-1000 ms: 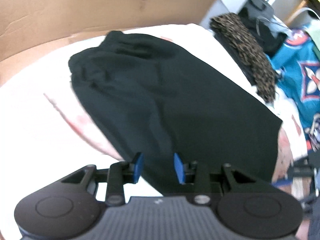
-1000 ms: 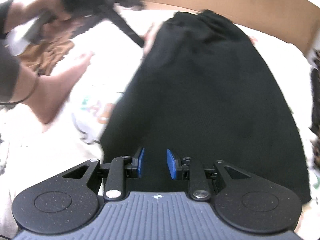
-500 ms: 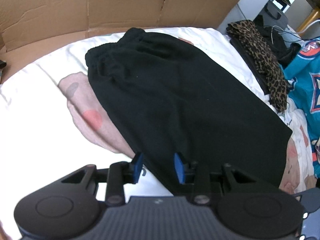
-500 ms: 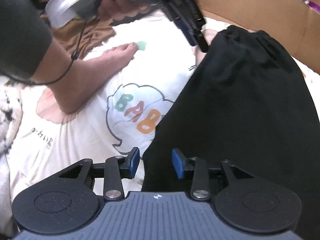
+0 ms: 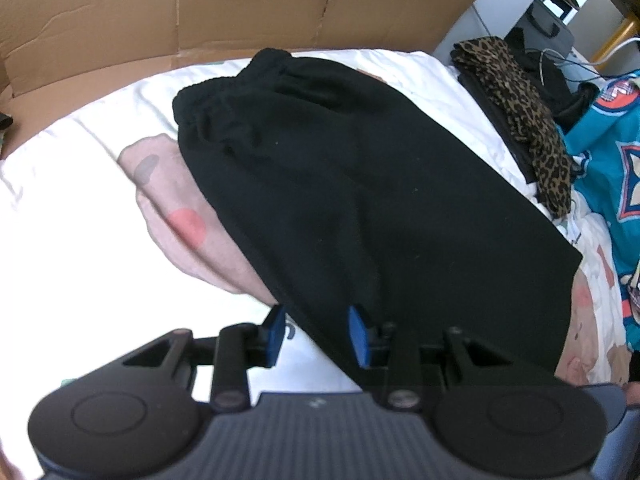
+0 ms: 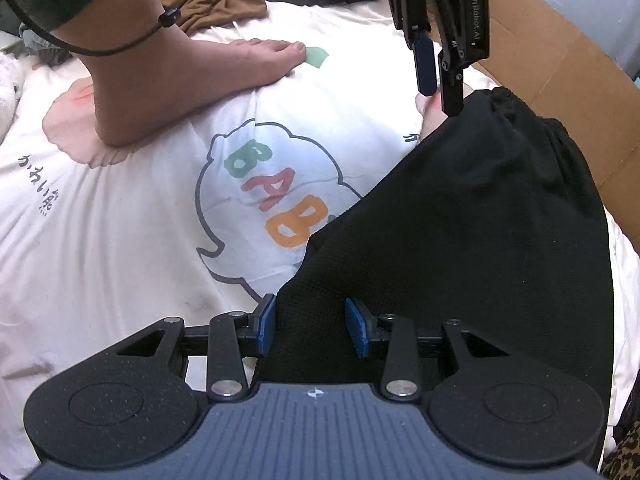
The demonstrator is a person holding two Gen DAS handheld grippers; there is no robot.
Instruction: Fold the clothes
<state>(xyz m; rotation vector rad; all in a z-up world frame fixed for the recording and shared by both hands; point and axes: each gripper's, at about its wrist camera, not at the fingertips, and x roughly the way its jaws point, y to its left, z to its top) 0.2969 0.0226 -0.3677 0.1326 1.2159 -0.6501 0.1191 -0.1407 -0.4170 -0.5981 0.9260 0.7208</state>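
Hand-held grippers, left [image 5: 318, 334] and right [image 6: 310, 326]: both with blue pads spread, gripping nothing, each poised over an edge of the black shorts [image 5: 360, 184]. Shorts lie flat on a white printed bedsheet [image 6: 132, 216], a person's bare foot [image 6: 180, 76] beside them, cardboard [image 5: 200, 12] behind.

Black shorts [image 5: 360, 184] lie centre frame on a white sheet [image 5: 72, 240] printed with green, red and orange letters [image 6: 276, 200]. Brown cardboard [image 5: 200, 4] fills the top; leopard-print cloth [image 5: 524, 120] and teal fabric [image 5: 608, 152] sit right.
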